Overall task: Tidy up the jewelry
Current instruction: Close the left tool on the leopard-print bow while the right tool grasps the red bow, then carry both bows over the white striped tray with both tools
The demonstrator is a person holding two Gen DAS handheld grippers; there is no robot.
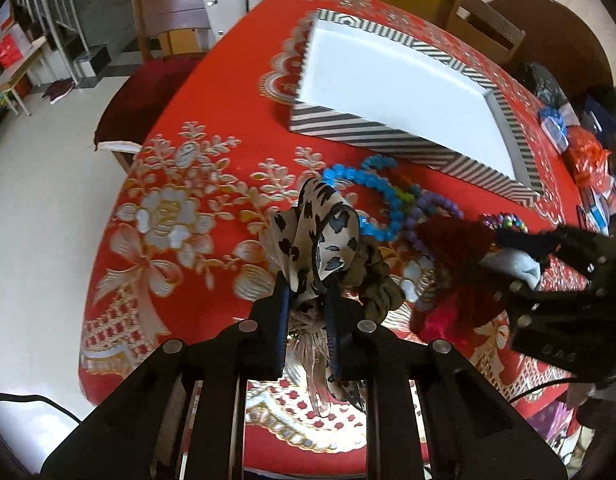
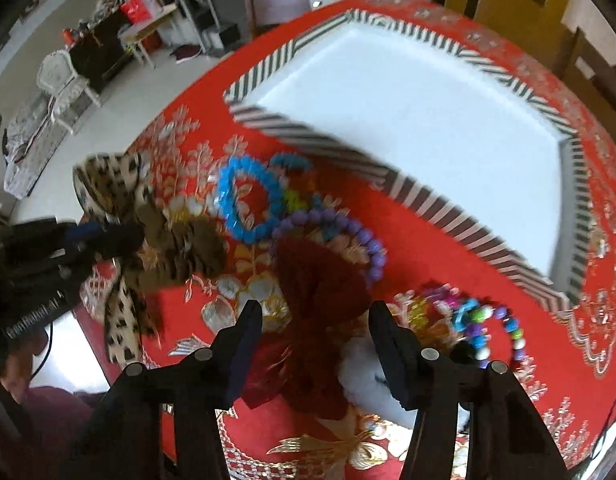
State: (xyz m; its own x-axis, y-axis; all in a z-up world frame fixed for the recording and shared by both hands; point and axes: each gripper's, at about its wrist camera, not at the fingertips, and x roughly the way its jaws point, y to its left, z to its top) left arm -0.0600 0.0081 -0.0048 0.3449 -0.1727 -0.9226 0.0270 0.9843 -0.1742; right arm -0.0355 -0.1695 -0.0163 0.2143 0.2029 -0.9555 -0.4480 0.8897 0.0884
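My left gripper (image 1: 307, 300) is shut on a leopard-print fabric scrunchie (image 1: 316, 232) and holds it just above the red floral tablecloth (image 1: 212, 148). An olive scrunchie (image 1: 372, 280) lies against it. My right gripper (image 2: 314, 316) points down with its jaws apart on either side of a dark red fabric piece (image 2: 320, 300). A white fluffy item (image 2: 360, 368) lies by its right finger, and neither pad visibly presses. Blue (image 2: 228, 192), purple (image 2: 368, 240) and multi-coloured (image 2: 484, 332) bead bracelets lie before the striped box (image 2: 308, 136), whose white inside holds nothing.
The table edge runs close on the left, with white floor below. A wooden chair (image 1: 172, 12) with a maroon cushion (image 1: 144, 92) stands at the far left corner. Bags and small boxes (image 1: 588, 156) crowd the table's right end.
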